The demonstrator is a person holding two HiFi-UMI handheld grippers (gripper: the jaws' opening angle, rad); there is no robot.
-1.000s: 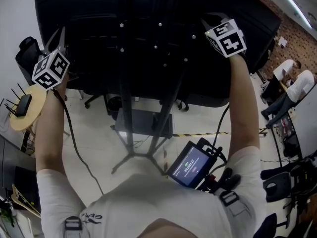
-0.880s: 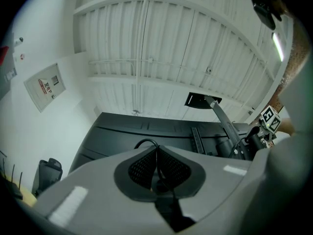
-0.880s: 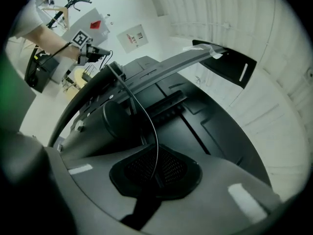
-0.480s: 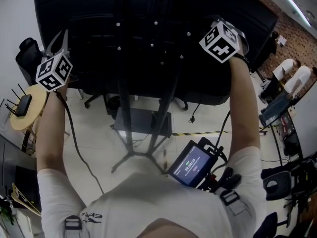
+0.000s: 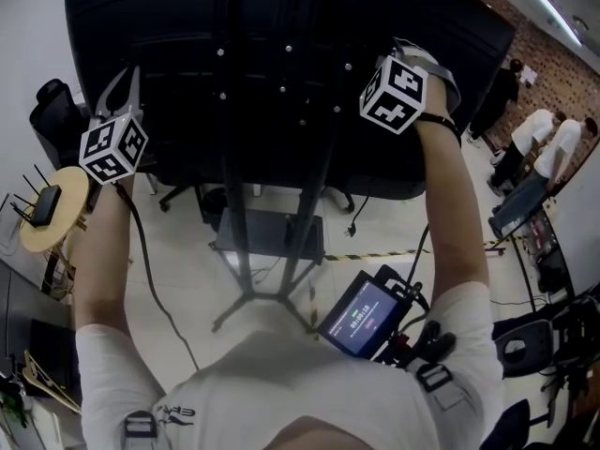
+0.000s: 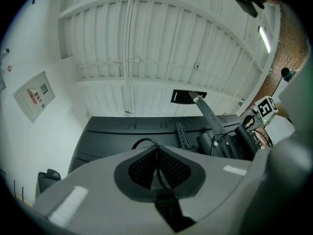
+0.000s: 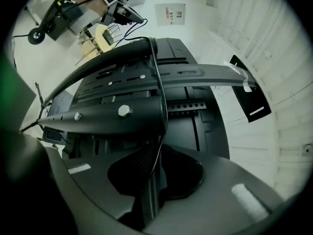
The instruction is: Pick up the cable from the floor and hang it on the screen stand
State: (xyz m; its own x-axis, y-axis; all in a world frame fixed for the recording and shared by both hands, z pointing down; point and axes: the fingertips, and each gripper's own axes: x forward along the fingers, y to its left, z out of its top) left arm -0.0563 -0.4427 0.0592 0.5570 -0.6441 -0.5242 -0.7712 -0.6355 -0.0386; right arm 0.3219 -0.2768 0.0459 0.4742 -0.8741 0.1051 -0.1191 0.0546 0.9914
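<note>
Cable (image 7: 159, 82) judged thin, limp, light; lies across screen stand (image 7: 117, 114) bar; left gripper (image 6: 157, 163) fingers (image 6: 139, 168) pinching cable; right gripper (image 7: 156, 170) fingers (image 7: 139, 163) just easing apart, cable loose between. Best hold: close beside bar.

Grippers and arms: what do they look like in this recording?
Left gripper and right gripper: grey shells, black mesh-textured pads, each bearing a white cube with black square markers. White short sleeves; dark strap on the right wrist. The right jaws have just been opening, a thin cable between them.
</note>
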